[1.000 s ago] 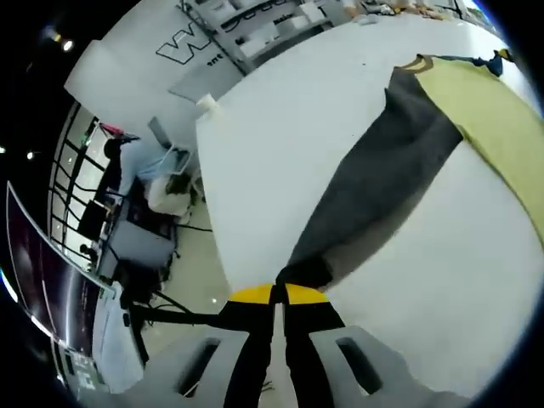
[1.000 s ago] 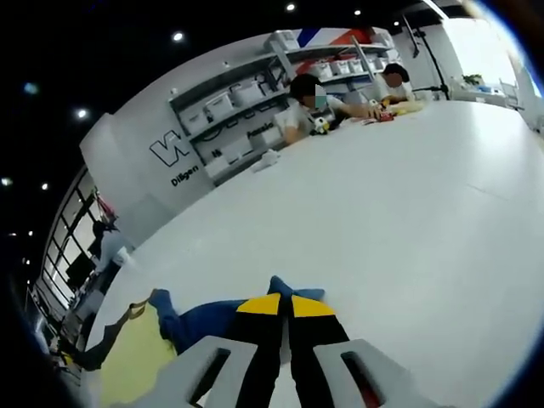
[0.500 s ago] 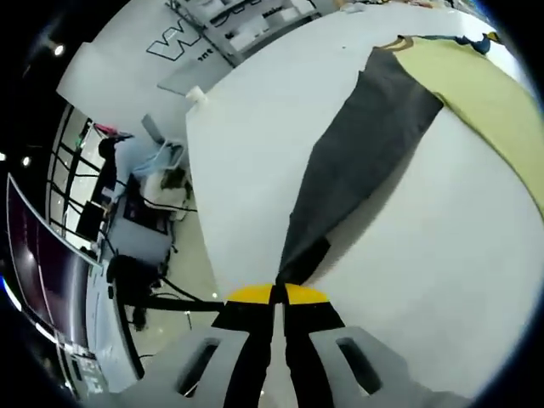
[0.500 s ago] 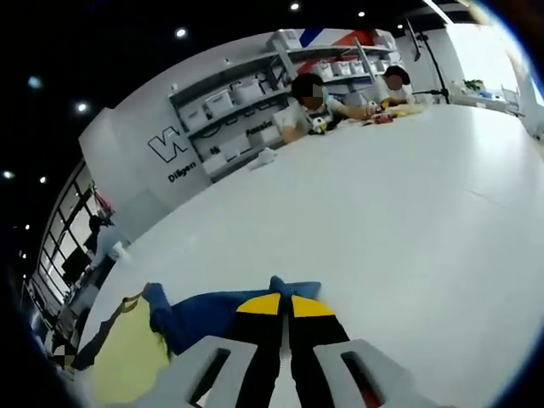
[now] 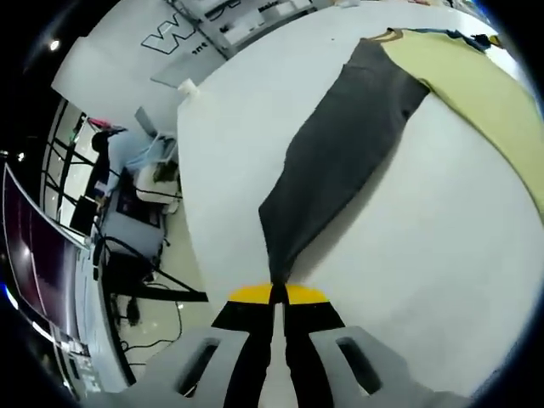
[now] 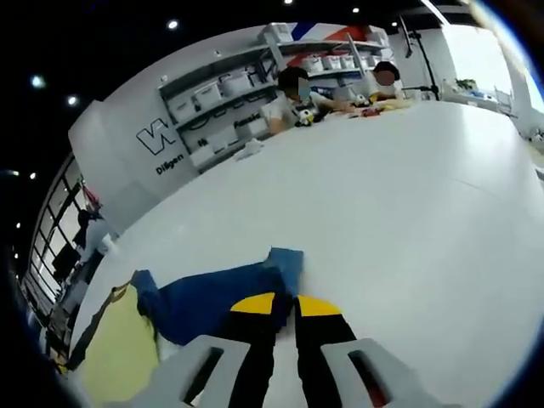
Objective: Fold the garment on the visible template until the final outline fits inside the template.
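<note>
While clamped on sleeves: left gripper gray sleeve, right gripper blue sleeve | spread over white table | shelved wall, lettering unreadable

The left gripper has 2 black jaws with yellow tips. Each jaw sits on a pale grey base with a dark slot in it. The right gripper looks the same: black jaws, yellow tips, grey bases with slots.

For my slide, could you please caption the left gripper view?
Left claw shut on grey sleeve of yellow shirt, stretched over white table.
</note>
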`<state>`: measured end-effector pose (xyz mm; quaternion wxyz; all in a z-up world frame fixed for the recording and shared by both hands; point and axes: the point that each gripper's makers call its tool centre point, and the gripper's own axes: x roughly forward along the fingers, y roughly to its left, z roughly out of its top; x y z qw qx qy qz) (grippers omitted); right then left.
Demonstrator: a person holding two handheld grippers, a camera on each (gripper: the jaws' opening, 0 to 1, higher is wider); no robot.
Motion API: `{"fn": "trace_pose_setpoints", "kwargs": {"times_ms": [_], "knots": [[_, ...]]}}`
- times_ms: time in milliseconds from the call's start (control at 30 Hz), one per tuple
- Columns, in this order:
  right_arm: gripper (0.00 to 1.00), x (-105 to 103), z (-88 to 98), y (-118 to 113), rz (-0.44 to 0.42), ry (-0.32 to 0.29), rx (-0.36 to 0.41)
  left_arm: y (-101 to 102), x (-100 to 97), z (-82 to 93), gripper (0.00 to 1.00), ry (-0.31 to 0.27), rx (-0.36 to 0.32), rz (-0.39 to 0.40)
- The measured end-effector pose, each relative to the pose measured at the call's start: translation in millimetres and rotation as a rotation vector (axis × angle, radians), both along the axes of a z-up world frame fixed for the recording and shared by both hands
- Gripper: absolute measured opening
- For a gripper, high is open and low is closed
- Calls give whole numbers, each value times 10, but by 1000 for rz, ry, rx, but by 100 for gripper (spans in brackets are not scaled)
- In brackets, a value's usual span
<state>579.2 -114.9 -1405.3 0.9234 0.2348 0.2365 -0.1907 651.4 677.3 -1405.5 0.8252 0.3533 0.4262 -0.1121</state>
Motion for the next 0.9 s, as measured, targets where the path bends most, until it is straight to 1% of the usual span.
{"fn": "trace_pose_setpoints", "kwargs": {"times_ms": [33,133,167,200,233,267,300,333,367,400,433,467,500,567,600,633,700,767,900], "knots": [[6,8,6,-21,15,12,-30,-3,-2,-2,9,-1,-3,2],[9,65,-10,-49,36,15,-32,-5,-1,-5,9,-2,-8,7],[11,86,-38,-52,68,39,-54,-5,3,-2,9,-3,-10,8],[12,106,-46,-57,91,50,-74,-5,7,-1,9,-5,-11,10],[14,125,-57,-53,105,57,-77,-7,9,-1,9,-5,-14,11],[16,152,-80,-37,141,80,-94,-11,12,3,9,-6,-16,12],[17,171,-81,-43,177,100,-140,-12,15,7,9,-7,-16,12],[18,207,-82,-13,249,128,-205,-16,19,12,9,-8,-19,14],[19,222,-97,21,282,146,-221,-17,22,15,9,-10,-21,15],[20,241,-130,85,338,169,-239,-17,25,19,9,-12,-23,17],[20,252,-136,110,380,188,-282,-18,27,22,9,-13,-26,19],[20,258,-147,132,420,211,-323,-18,29,22,9,-13,-28,21],[17,251,-184,161,469,248,-365,-18,29,22,9,-13,-28,22],[12,238,-233,161,513,296,-408,-17,29,22,9,-13,-29,24],[4,265,-211,144,508,282,-423,-15,29,21,9,-12,-28,23],[0,270,-191,126,496,276,-424,-14,27,23,9,-11,-28,24],[0,267,-204,60,471,289,-412,-12,25,23,9,-10,-28,25],[0,248,-218,0,463,310,-427,-15,23,21,9,-8,-27,24],[0,217,-180,-144,429,309,-447,-18,19,30,8,-7,-27,25]]}}
